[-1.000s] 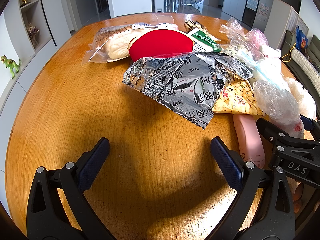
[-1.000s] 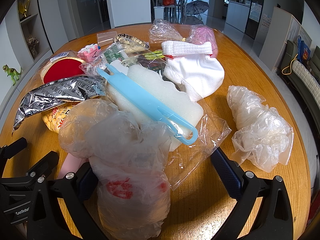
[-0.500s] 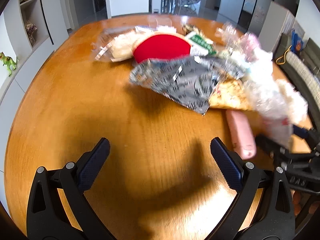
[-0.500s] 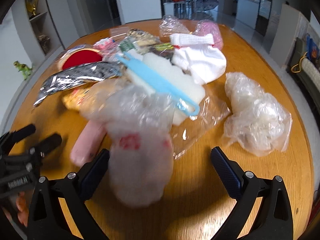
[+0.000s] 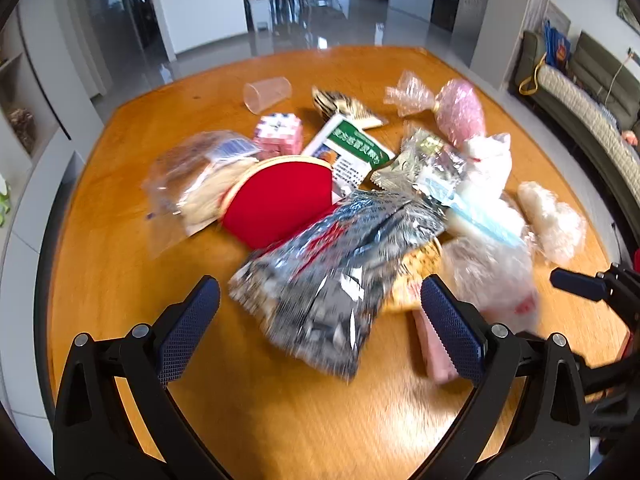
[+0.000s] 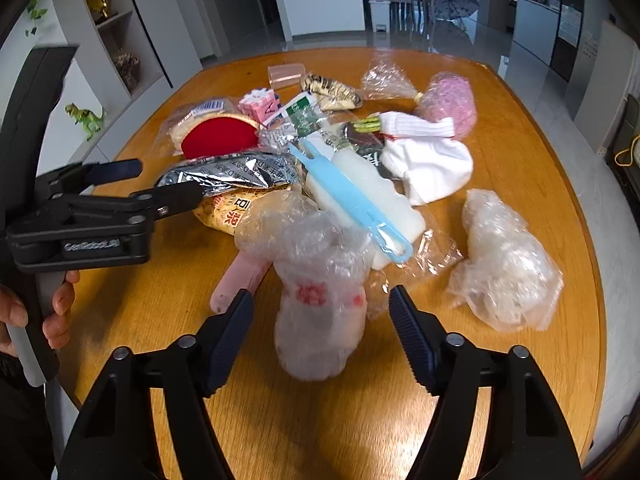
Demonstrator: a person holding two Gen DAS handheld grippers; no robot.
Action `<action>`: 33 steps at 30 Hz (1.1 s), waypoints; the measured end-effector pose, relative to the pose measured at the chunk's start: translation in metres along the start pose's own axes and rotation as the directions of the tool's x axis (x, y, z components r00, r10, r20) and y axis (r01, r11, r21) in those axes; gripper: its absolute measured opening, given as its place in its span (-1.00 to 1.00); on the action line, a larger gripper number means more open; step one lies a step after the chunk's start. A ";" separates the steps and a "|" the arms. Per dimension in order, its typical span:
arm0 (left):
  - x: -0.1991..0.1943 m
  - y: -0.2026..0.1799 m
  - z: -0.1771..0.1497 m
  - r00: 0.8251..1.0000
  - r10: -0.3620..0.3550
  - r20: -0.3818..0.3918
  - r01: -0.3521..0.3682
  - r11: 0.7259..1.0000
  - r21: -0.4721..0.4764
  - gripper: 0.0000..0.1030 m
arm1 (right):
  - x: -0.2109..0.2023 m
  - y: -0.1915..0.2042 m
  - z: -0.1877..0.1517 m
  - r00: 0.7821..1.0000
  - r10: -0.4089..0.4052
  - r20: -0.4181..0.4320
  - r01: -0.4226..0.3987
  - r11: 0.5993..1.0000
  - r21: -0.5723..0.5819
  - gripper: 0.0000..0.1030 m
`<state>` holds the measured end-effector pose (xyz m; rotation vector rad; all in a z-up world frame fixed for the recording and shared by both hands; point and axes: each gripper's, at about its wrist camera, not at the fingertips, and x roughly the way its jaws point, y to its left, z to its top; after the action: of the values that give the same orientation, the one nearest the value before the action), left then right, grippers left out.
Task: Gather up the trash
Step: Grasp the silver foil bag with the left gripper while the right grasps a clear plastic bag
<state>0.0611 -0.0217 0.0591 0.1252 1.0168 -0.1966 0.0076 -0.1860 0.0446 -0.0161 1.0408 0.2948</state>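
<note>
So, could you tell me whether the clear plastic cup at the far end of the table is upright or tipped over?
Tipped over: the clear plastic cup lies on its side on the table, its open mouth facing sideways.

Crumpled clear bag (image 6: 320,300) with red print lies between the right hand-held gripper (image 6: 320,328) fingers; silver wrapper (image 5: 332,264) sprawls flat ahead of the left hand-held gripper (image 5: 320,312).
</note>
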 end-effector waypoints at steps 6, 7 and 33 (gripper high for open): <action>0.032 0.001 0.007 0.997 -0.050 -0.060 0.048 0.998 -0.030 0.13 | 0.018 -0.006 0.000 0.999 0.021 -0.035 -0.021 1.000 0.004 -0.19; 0.031 0.003 0.007 0.996 -0.071 -0.050 0.069 0.997 -0.042 -0.02 | 0.016 -0.006 -0.001 0.999 0.028 -0.027 -0.028 1.000 0.008 -0.19; -0.055 0.030 -0.047 0.983 -0.125 0.136 0.139 0.985 -0.098 -0.59 | -0.071 -0.014 -0.061 0.991 0.059 0.118 -0.064 0.997 0.047 -0.19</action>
<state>0.0007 0.0220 0.0816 -0.0527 0.9048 -0.2667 -0.0740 -0.2251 0.0728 0.0784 0.9340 0.3214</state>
